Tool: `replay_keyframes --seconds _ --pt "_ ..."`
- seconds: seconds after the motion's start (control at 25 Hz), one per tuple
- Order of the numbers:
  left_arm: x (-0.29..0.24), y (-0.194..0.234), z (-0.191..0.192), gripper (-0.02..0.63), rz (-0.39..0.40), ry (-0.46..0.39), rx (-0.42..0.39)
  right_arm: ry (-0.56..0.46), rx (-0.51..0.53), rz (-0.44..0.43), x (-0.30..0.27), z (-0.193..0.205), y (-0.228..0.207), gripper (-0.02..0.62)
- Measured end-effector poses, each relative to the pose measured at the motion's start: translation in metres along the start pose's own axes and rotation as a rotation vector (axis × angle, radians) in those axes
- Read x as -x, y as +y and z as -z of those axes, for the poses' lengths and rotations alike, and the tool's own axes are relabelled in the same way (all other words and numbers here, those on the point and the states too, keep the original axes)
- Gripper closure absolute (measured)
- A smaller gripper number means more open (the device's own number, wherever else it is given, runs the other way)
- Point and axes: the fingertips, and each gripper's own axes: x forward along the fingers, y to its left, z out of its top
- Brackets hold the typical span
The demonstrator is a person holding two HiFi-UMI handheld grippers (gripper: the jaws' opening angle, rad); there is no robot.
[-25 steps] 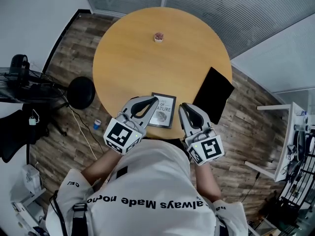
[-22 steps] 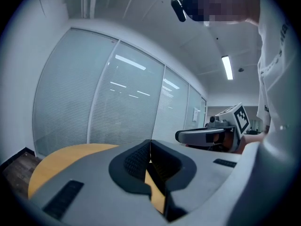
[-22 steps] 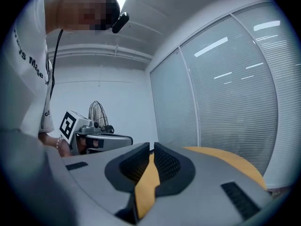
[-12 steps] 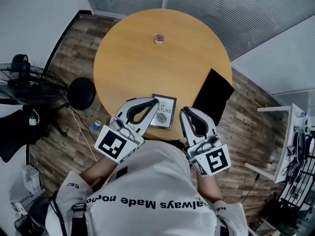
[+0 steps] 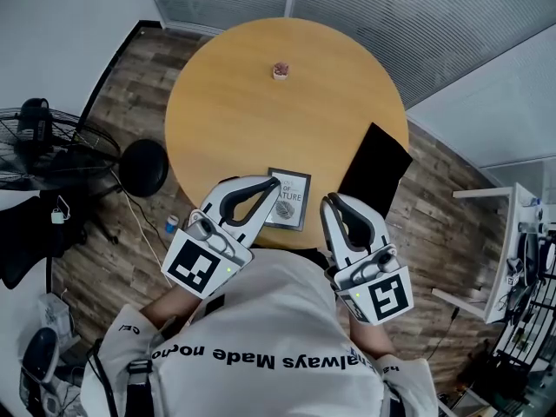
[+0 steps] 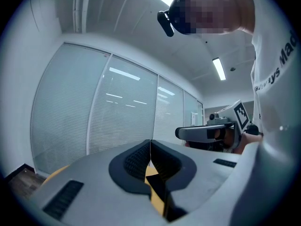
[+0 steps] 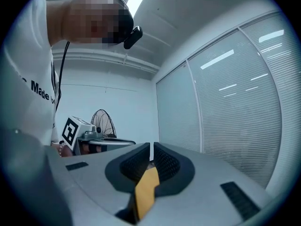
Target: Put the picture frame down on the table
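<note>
The picture frame point(image 5: 289, 200), dark-edged with a leaf print, lies flat on the round wooden table point(image 5: 261, 111) near its front edge. Neither gripper touches it. My left gripper point(image 5: 274, 182) hovers shut and empty, and in the head view its tip overlaps the frame's left corner. My right gripper point(image 5: 327, 203) is also shut and empty, just right of the frame. In the left gripper view the left gripper point(image 6: 150, 144) points level with its jaws together, and the right gripper point(image 6: 207, 133) shows beside it. The right gripper view has the right gripper point(image 7: 151, 149) with its jaws together, and the left gripper point(image 7: 96, 140) off to the side.
A black flat panel point(image 5: 375, 170) lies over the table's right edge. A small round object point(image 5: 280, 68) sits at the table's far side. A stool point(image 5: 143, 165) and a fan point(image 5: 52, 146) stand on the floor to the left. Blinds line the far wall.
Both grippers have risen and drawn back toward the person, looking larger in the head view. The frame has stayed flat on the table.
</note>
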Motion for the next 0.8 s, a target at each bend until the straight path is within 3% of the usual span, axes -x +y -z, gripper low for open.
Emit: replay_keyframes --seconds 0.8 --pt "-0.0001 -0.0074 0.0005 0.58 -0.004 0.009 -0.045 0.001 0.001 0.018 0.0026 0.0027 -0.0023 0.549"
